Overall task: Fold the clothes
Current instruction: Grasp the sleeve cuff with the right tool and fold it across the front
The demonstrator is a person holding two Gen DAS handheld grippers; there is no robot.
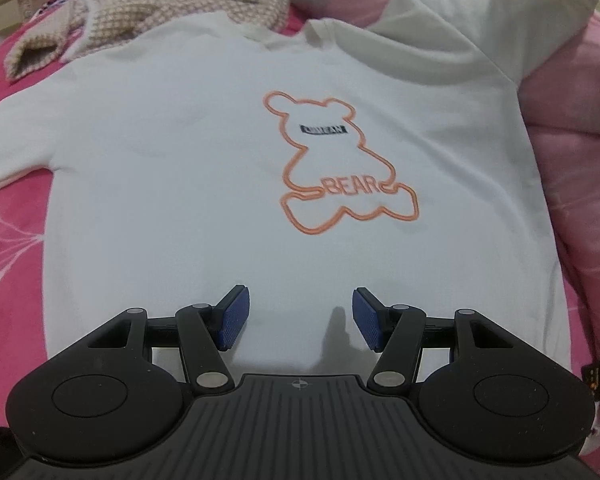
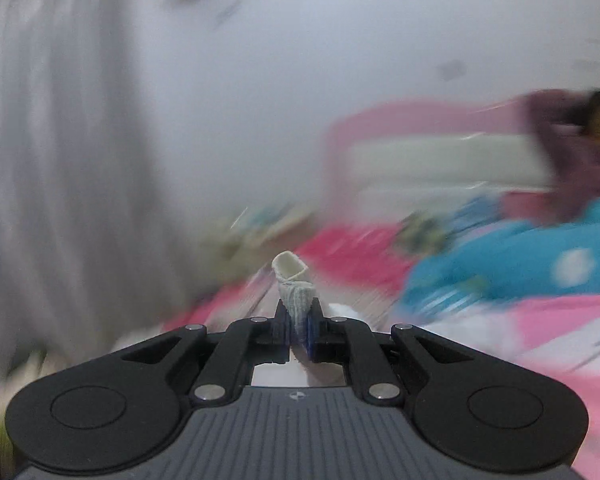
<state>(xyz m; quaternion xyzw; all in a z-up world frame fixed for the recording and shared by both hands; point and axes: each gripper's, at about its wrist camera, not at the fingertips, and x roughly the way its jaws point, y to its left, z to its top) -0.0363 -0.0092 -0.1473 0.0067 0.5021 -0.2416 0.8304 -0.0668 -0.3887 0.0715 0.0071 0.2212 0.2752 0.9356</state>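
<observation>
**Sleeve pinched on the right, left jaws waiting over the hem**

A ribbed white cuff is seen nipped between the pads of the right hand-held gripper, jaws pressed nearly together on the cloth, with the background smeared by blur. The cuff looks to belong to the white shirt, though the link is not shown in either view. For a clean fold, the sleeve would best be carried across the chest in one low sweep, kept taut, and laid so its edge runs along the body line; the pinch should be released only once the cloth is resting flat.

The left hand-held gripper is held spread, nothing between its blue pads, hovering just over the shirt's lower middle. The shirt is spread face up on the pink bed, its orange bear ahead of the jaws, a checked garment lying beyond the collar. The hem could be pinned here while the sleeve is brought over
</observation>
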